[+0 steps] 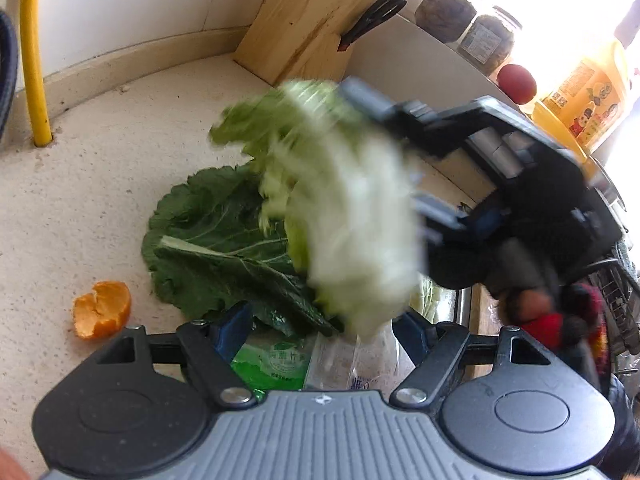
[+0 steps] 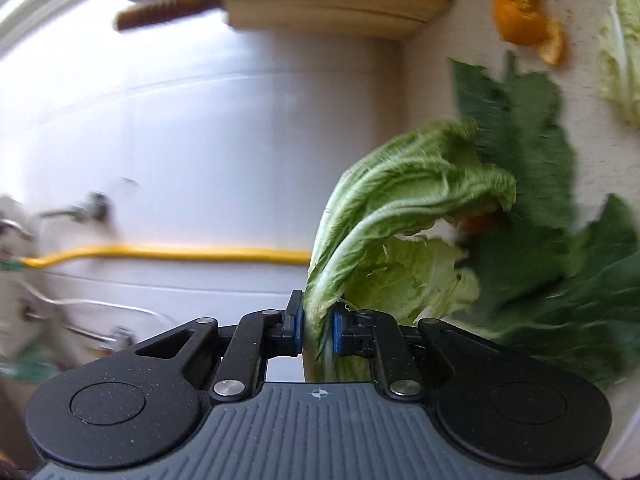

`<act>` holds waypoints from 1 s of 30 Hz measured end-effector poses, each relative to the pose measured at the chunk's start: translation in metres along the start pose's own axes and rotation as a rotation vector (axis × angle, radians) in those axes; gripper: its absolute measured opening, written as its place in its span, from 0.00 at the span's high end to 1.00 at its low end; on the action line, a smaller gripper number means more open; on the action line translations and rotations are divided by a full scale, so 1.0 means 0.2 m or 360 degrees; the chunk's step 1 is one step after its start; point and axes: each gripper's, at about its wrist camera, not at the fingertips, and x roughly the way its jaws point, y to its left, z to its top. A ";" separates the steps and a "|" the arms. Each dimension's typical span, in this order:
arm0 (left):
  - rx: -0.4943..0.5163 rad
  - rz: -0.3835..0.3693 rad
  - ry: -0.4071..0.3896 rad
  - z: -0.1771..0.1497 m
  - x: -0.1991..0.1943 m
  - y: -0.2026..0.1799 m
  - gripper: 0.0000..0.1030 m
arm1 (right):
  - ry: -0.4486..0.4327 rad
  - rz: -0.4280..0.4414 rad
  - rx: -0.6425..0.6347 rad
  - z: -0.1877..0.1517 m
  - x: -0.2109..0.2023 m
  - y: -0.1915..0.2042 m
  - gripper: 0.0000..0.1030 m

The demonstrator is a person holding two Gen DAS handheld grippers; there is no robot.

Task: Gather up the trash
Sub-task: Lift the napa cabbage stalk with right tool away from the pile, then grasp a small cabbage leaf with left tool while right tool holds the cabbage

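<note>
My right gripper (image 2: 318, 328) is shut on the white stem of a pale green cabbage leaf (image 2: 400, 200), which it holds above the counter. In the left wrist view that leaf (image 1: 348, 220) is blurred and hangs from the right gripper (image 1: 396, 152) over a dark green leaf (image 1: 224, 240). My left gripper (image 1: 324, 332) stands open low at the front, with a clear plastic bag with green print (image 1: 280, 364) lying between its blue fingers (image 1: 236, 328). An orange peel (image 1: 102, 310) rests on the counter to the left.
A wooden knife block (image 1: 304, 28) stands at the back against the wall, and a yellow pipe (image 1: 34, 60) runs up at the left. Jars (image 1: 448, 8), a tomato (image 1: 516, 84) and a yellow bottle (image 1: 588, 100) line the right ledge. Another cabbage leaf (image 2: 620, 60) and more dark leaves (image 2: 540, 200) lie on the counter.
</note>
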 end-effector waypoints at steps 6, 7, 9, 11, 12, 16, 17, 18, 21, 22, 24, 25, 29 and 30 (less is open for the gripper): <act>0.0041 -0.0041 -0.0027 0.04 -0.01 -0.06 0.30 | -0.0126 0.0190 -0.0114 -0.02 -0.17 0.21 0.82; 0.0059 -0.0065 -0.0036 0.05 -0.01 -0.08 0.30 | -0.0159 0.0197 -0.0150 -0.03 -0.19 0.25 0.82; 0.0092 -0.0098 -0.0052 0.08 0.01 -0.14 0.30 | -0.0226 0.0219 -0.0218 -0.04 -0.32 0.35 0.82; 0.0144 -0.0144 -0.0048 0.11 0.05 -0.21 0.30 | -0.0294 0.0227 -0.0274 -0.04 -0.41 0.42 0.82; 0.0164 -0.0159 -0.0041 0.13 0.08 -0.24 0.30 | -0.0327 0.0222 -0.0296 -0.04 -0.46 0.44 0.82; 0.0304 -0.0178 -0.0009 0.17 0.25 -0.41 0.30 | -0.0431 0.0217 -0.0343 -0.03 -0.60 0.46 0.80; 0.0308 -0.0134 0.0012 0.18 0.31 -0.44 0.30 | -0.0445 0.0208 -0.0353 -0.03 -0.64 0.47 0.80; 0.0321 -0.0108 0.0023 0.18 0.35 -0.46 0.30 | -0.0453 0.0190 -0.0370 -0.04 -0.66 0.47 0.80; 0.0395 -0.0043 0.0019 0.16 0.44 -0.53 0.31 | -0.0474 0.0181 -0.0375 -0.03 -0.72 0.46 0.80; 0.0437 -0.0040 0.0012 0.15 0.45 -0.54 0.31 | -0.0482 0.0198 -0.0372 -0.03 -0.73 0.46 0.80; 0.0498 0.0004 0.0034 0.14 0.51 -0.57 0.33 | -0.0510 0.0222 -0.0373 -0.02 -0.77 0.46 0.79; 0.0517 0.0021 0.0055 0.14 0.54 -0.58 0.43 | -0.0523 0.0231 -0.0375 -0.01 -0.79 0.46 0.79; 0.0532 0.0064 0.0090 0.13 0.60 -0.58 0.81 | -0.0560 0.0243 -0.0372 -0.01 -0.87 0.43 0.79; 0.0513 0.0055 0.0103 0.13 0.60 -0.57 0.87 | -0.0565 0.0242 -0.0373 -0.01 -0.88 0.43 0.79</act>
